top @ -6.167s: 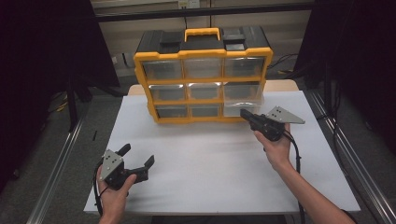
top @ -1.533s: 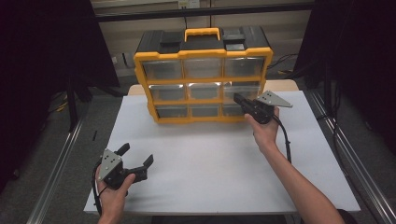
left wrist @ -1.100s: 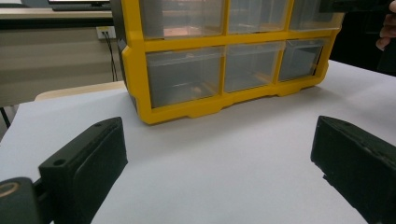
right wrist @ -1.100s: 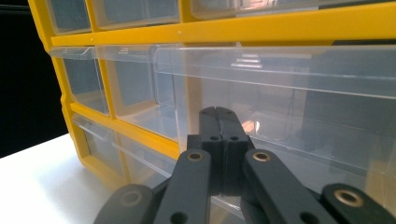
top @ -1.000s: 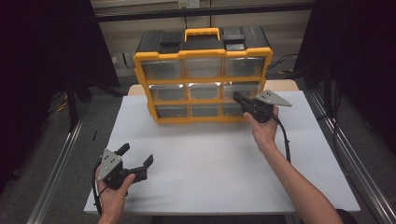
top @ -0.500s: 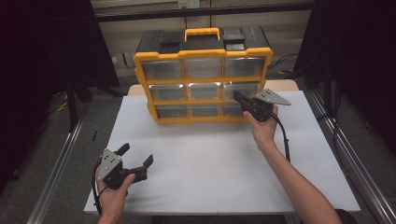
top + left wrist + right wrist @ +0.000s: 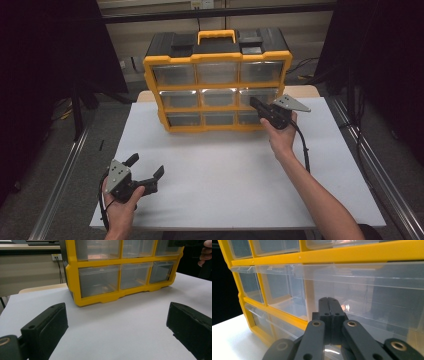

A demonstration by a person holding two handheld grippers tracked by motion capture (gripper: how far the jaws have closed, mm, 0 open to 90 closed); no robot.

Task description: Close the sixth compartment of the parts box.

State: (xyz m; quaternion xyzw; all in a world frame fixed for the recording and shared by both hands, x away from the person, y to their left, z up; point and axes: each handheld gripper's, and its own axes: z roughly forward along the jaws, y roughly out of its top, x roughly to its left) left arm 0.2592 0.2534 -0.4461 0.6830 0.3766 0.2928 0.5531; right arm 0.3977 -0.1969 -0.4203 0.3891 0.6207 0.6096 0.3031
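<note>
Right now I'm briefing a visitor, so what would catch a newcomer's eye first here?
The yellow drawer cabinet with clear drawers stands at the far side of the white table. The right gripper, jaws shut, points at its middle-row right drawer. The left gripper rests open near the table's front left edge.

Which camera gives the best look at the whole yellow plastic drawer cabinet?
The high view: the yellow plastic drawer cabinet shows complete there, with black top, handle and all nine clear drawers. The left gripper view catches its lower rows from table height. The right gripper view sits close against its clear drawer fronts.
</note>
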